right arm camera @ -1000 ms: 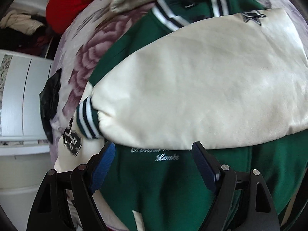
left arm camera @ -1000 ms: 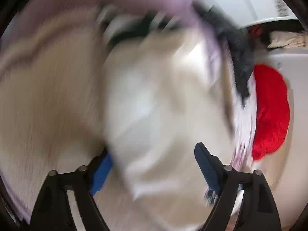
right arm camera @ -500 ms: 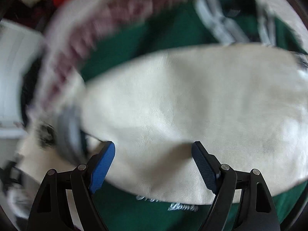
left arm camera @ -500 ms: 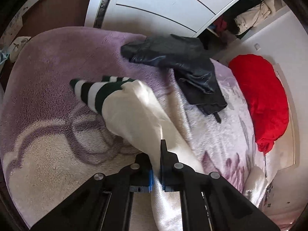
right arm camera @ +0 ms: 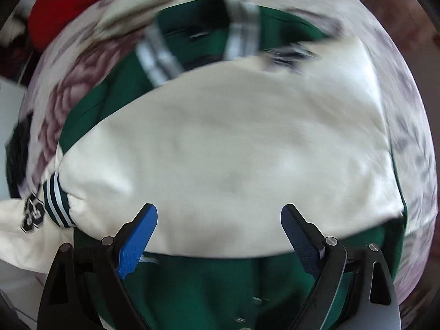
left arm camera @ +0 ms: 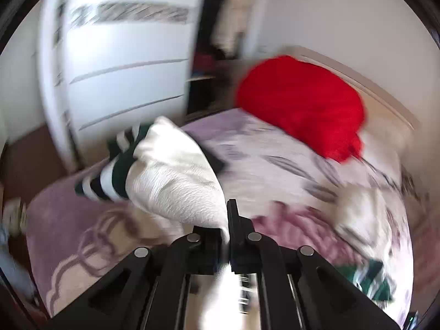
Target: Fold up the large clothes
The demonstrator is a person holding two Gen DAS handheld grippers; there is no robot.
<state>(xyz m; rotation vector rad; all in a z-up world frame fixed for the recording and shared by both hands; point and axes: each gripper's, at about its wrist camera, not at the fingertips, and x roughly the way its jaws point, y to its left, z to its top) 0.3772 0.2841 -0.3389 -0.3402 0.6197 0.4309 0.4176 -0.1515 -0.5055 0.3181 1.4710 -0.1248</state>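
A green varsity jacket with cream sleeves lies on a flowered bedspread. One cream sleeve is folded across its chest, below the striped collar. My right gripper hangs straight above that sleeve, its jaws opening, nothing pressed between the blue pads. My left gripper is shut on the other cream sleeve and holds it lifted off the bed, its green-and-white striped cuff sticking up to the left.
A red bundle lies at the head of the bed by the headboard. A white wardrobe stands behind the bed, a dark open compartment beside it. A black garment lies at the bedspread's left edge.
My left gripper shut on the cream sleeve and has raised it well above the bed, rolling as it rose. My right gripper slid a little over the folded sleeve and widened.
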